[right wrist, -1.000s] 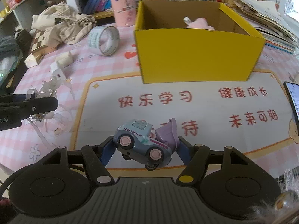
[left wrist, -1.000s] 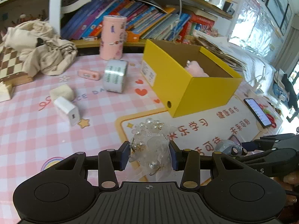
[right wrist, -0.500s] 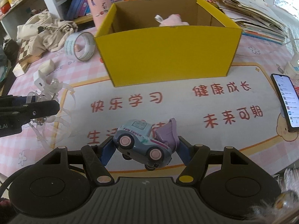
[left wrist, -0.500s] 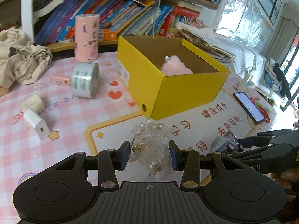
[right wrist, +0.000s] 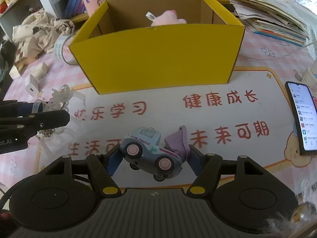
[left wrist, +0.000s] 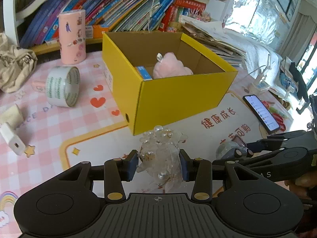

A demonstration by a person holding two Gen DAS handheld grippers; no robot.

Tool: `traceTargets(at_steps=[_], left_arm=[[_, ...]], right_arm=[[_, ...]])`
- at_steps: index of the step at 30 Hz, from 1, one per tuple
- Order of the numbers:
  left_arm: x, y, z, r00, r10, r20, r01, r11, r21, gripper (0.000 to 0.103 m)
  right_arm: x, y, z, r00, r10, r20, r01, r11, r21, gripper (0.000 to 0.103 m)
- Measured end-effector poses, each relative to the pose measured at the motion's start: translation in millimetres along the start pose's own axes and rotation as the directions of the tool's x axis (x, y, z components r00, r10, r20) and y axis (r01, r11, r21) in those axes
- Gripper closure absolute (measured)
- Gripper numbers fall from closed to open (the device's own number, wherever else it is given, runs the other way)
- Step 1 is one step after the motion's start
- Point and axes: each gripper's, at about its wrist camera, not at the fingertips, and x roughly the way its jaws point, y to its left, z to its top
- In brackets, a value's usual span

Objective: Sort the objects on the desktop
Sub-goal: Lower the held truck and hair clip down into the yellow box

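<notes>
Pearl-beaded, clear-ribbon hair ornament (left wrist: pixel 161 154) sits pinched between the blue pads of the left gripper (left wrist: pixel 158 163), whose jaws are drawn in narrow and clamped on it. From the left wrist view, the open yellow cardboard box (left wrist: pixel 184 97) lies straight ahead and slightly above the ornament, its near corner just beyond the beads, its long axis running back and to the right. Inside it rest a pink plush toy (left wrist: pixel 171 68) and a small blue-topped box (left wrist: pixel 143 72). Loose on the pink checked mat (left wrist: pixel 59 123) to the left are a roll of clear printed tape (left wrist: pixel 62 86) and a white charger plug (left wrist: pixel 11 138).

From the right wrist view, the right gripper (right wrist: pixel 153 154) stands wider, clamped on a grey-blue toy truck with pink wheels (right wrist: pixel 150 152), which hangs nose-down and tilted across the jaws. The box's long yellow front wall faces this gripper squarely, ahead and above, with bare mat between them. A black smartphone (right wrist: pixel 302 117) lies at the right edge.

Both loads likely go over the near wall; the left gripper looks the nearer to the box.
</notes>
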Motion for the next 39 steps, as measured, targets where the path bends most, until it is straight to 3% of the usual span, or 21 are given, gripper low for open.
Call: traceTargets(at_steps=[7, 16, 25, 32, 39], left_arm=[[19.3, -21.4, 15.0, 1.000, 0.002, 0.008, -0.002, 1.000, -0.011, 0.061], [14.6, -53.7, 50.5, 0.995, 0.012, 0.099, -0.014, 1.000, 0.012, 0.061], [-7.2, -66.1, 99.7, 0.966, 0.026, 0.256, -0.023, 1.000, -0.013, 0.061], [-14.7, -72.7, 152.8, 0.920, 0.050, 0.389, -0.081, 0.995, 0.064, 0.061], [-26.9, -71.0, 208.6, 0.821, 0.121, 0.558, -0.190, 0.979, 0.068, 0.061]], right_arm=[[4.4, -25.7, 15.4, 1.000, 0.019, -0.011, -0.019, 0.999, -0.047, 0.036], [-14.2, -49.6, 53.5, 0.994, 0.102, 0.050, -0.094, 0.986, -0.136, 0.036], [-60.2, -50.6, 95.8, 0.950, 0.233, 0.209, -0.166, 0.942, -0.293, 0.036], [-61.6, -52.1, 144.9, 0.912, 0.276, 0.305, -0.156, 0.918, -0.364, 0.039], [-48.9, -46.0, 195.0, 0.878, 0.299, 0.375, -0.125, 0.897, -0.424, 0.039]])
